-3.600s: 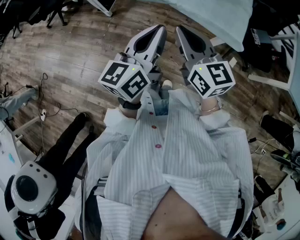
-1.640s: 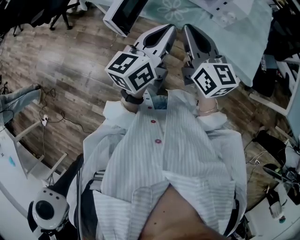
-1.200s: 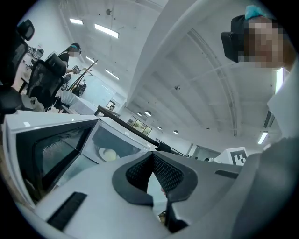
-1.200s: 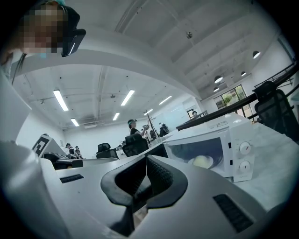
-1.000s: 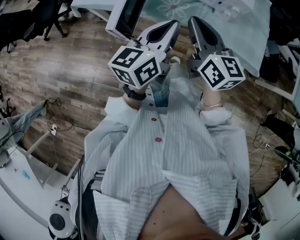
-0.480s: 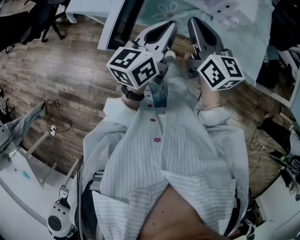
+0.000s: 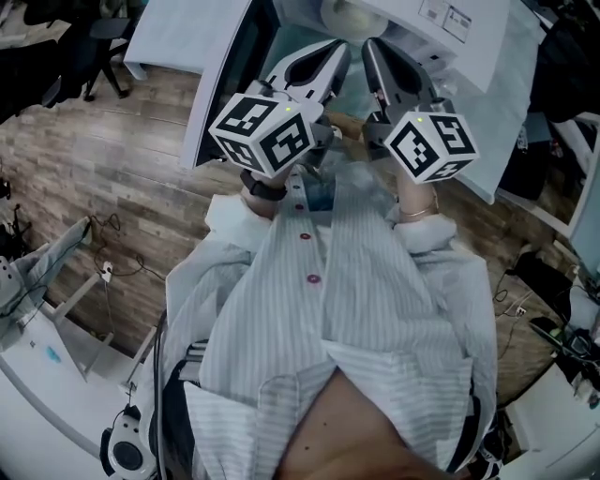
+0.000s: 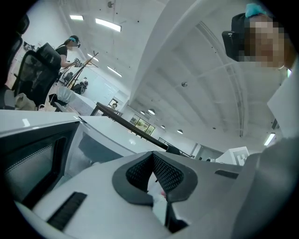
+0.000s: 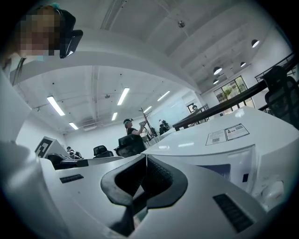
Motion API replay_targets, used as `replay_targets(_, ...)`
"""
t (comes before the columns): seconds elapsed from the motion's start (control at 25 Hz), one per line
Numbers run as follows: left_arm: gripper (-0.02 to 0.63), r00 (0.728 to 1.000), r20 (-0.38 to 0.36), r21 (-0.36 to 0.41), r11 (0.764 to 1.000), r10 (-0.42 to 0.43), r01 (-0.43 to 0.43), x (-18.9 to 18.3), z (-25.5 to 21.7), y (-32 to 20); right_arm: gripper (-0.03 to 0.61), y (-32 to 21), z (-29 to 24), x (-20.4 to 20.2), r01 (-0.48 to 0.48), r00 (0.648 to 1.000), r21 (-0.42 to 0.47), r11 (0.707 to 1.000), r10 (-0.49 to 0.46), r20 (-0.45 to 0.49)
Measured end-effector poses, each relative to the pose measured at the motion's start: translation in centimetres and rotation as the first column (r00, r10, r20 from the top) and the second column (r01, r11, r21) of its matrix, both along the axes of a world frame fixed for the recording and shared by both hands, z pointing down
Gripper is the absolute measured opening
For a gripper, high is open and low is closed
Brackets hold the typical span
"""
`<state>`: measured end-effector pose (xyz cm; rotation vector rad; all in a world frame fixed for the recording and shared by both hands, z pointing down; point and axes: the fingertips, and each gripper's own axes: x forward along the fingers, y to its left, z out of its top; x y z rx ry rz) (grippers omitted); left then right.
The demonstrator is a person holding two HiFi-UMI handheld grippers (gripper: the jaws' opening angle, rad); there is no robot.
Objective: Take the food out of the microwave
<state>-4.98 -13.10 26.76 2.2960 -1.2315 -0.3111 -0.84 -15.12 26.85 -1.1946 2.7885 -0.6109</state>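
while the head view looks steeply down, a white box-shaped microwave [image 7: 473, 42] sits at twelve o'clock, its white door with a dark window [image 7: 202, 84] swung open toward ten o'clock. a pale round item of food [image 7: 349, 13] shows just inside the cavity at twelve o'clock, cropped by the frame edge. the grey left gripper [image 7: 328, 56] and grey right gripper [image 7: 373, 54] point at the opening side by side, each with its fingers pressed together on nothing. a striped white shirt [image 7: 356, 309] fills six o'clock.
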Motion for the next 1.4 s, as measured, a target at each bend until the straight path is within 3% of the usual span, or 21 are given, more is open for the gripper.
replay_targets(0.4,0.008,0.999,-0.008,0.008,0.999,-0.033,0.033,1.3,-0.2,-5.1,0.034,-4.2,0.1,1.7,0.026,1.000,-0.006,1.000,-0.026,0.001)
replay_targets(0.8,0.008,1.000,0.006,0.011,0.999,0.030,-0.030,2.2,-0.8,-7.3,0.034,-5.9,0.0,1.8,-0.009,1.000,-0.026,1.000,0.010,0.024)
replay_targets(1.4,0.008,0.997,-0.008,-0.083,0.994,0.073,-0.074,2.9,2.5,-9.1,0.034,-7.0,2.7,2.8,-0.053,0.998,-0.089,0.995,0.055,0.017)
